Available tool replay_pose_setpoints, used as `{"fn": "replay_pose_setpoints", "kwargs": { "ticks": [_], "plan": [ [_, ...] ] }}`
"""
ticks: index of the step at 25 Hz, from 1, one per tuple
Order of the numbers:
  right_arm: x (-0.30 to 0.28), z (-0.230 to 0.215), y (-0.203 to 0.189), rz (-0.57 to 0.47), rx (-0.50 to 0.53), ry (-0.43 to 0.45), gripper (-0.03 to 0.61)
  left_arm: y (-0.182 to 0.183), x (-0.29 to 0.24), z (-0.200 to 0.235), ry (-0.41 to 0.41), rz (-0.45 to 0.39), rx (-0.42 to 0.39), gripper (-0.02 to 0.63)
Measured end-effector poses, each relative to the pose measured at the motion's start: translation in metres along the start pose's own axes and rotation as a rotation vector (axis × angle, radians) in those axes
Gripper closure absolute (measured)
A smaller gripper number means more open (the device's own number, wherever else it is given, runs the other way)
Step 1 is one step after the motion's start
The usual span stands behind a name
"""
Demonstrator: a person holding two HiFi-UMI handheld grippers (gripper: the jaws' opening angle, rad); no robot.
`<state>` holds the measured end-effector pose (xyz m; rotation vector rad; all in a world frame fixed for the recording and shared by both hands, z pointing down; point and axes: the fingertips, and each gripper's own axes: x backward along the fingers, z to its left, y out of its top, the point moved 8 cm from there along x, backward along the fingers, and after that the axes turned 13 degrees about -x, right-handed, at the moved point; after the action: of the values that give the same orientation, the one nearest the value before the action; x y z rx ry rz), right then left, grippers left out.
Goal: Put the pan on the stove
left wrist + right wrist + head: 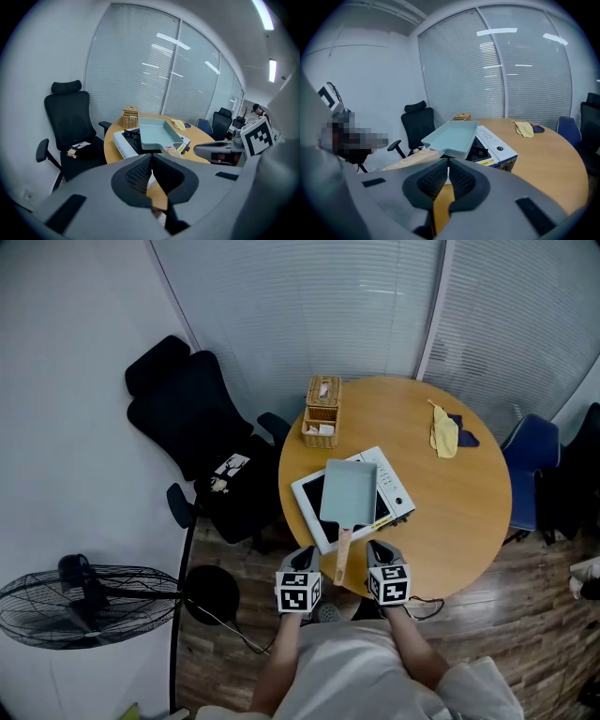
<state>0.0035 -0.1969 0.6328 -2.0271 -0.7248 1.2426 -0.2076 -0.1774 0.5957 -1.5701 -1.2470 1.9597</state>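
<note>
— At the near edge of the round table point(469, 521), nothing in the left gripper point(151, 158): jaws pressed flat together, empty.

— Same with the right gripper point(448, 163): closed up tight, gripping nothing. One on either side of the wooden handle point(342, 557), just beside it.

— Just beyond, sitting on top of the white stove point(396, 489): the pale blue pan point(349, 491), handle pointing back over the table edge.

— Farther on, at the left, a wicker basket point(322, 412); at the right, a yellow cloth point(444, 438).

— Off the table, well left, a black office chair point(192, 432); behind everything, closed blinds point(309, 306).
</note>
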Motion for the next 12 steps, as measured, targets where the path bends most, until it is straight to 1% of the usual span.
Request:
{"fn": "replay_pose_setpoints", "kwargs": {
  "ticks": [12],
  "plan": [
    [0.0015,-0.0057,-0.0025,0.001,-0.019,0.008,0.552,-0.0010,0.0013,-0.0030,-0.013,-0.017,0.025,0.583]
  ]
}}
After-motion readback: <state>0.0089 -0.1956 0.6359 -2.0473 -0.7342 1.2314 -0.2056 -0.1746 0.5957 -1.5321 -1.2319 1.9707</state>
